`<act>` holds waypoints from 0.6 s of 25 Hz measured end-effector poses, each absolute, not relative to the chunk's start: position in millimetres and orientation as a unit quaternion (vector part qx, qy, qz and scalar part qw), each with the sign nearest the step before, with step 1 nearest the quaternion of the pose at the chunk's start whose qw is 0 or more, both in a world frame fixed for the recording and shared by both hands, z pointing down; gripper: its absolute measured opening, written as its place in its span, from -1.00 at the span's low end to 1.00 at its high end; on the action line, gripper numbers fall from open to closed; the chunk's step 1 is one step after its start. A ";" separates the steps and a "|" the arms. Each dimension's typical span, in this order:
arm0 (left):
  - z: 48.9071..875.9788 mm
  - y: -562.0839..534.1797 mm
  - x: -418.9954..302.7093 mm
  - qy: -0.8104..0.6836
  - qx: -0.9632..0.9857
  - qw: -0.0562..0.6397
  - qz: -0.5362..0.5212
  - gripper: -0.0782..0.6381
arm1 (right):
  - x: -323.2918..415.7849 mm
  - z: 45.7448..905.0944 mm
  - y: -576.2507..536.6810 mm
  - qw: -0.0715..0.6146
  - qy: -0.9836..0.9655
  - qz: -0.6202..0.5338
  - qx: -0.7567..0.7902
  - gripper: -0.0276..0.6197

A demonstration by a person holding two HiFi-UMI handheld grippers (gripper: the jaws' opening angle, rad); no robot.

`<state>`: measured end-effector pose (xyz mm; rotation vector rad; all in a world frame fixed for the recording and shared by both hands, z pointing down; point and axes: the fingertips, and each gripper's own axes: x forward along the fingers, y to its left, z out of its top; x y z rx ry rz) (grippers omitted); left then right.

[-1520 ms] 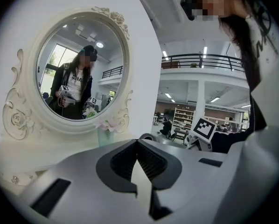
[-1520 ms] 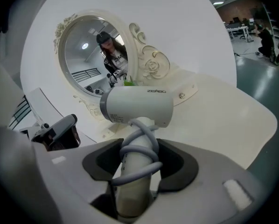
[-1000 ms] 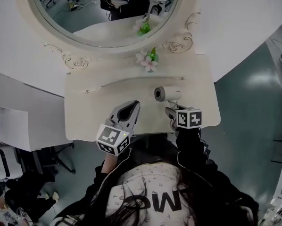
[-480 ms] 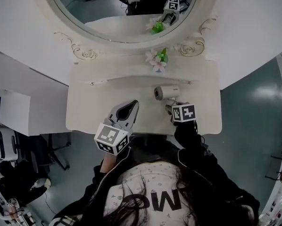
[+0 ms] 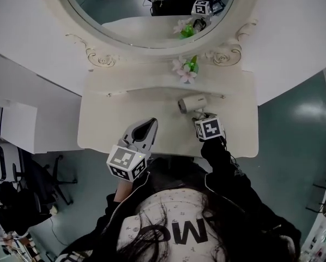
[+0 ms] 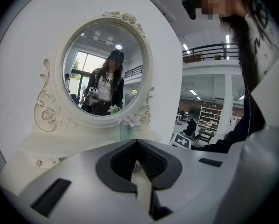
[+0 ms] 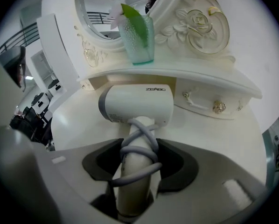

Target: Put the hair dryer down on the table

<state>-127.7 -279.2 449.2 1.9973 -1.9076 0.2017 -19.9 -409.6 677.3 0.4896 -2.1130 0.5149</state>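
Observation:
The white hair dryer (image 5: 193,103) (image 7: 137,104) is over the cream dressing table (image 5: 108,130), just before its drawer shelf. Its barrel lies crosswise and its grey cord is wound round the handle. My right gripper (image 5: 200,115) (image 7: 139,155) is shut on that handle from the front edge side. I cannot tell whether the barrel touches the tabletop. My left gripper (image 5: 150,124) (image 6: 136,143) hovers over the table's front left, its jaws shut with nothing between them.
A round mirror (image 5: 146,10) in an ornate frame stands at the back. A glass vase with pink flowers (image 5: 187,68) (image 7: 136,34) sits on the raised shelf behind the dryer. Below the shelf is a small drawer with a knob (image 7: 218,107). A white cabinet (image 5: 16,127) stands at the left.
The head view has tilted a little. My right gripper with the hair dryer has edged slightly toward the mirror. The left gripper has hardly moved.

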 end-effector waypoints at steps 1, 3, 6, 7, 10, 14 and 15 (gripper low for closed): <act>448.8 -278.9 -128.6 -0.677 0.709 0.185 0.073 -0.79 | -20.8 678.3 -412.0 0.445 -0.851 0.198 0.198 -0.21; 446.9 -278.5 -130.3 -0.676 0.709 0.185 0.075 -0.79 | -22.8 681.1 -417.1 0.454 -0.851 0.176 0.198 -0.21; 444.6 -277.7 -133.3 -0.677 0.708 0.184 0.075 -0.79 | -27.8 685.5 -424.0 0.456 -0.855 0.154 0.191 -0.21; 444.8 -277.2 -134.6 -0.678 0.708 0.184 0.076 -0.79 | -28.8 684.9 -425.9 0.456 -0.855 0.154 0.192 -0.21; 446.1 -275.6 -137.5 -0.677 0.708 0.186 0.077 -0.79 | -30.0 682.6 -431.1 0.457 -0.852 0.157 0.200 -0.22; 444.4 -275.2 -138.6 -0.673 0.712 0.184 0.075 -0.79 | -34.5 684.2 -441.1 0.445 -0.854 0.168 0.211 -0.22; 444.3 -274.8 -139.2 -0.672 0.713 0.184 0.074 -0.79 | -36.4 684.5 -443.9 0.442 -0.853 0.174 0.214 -0.22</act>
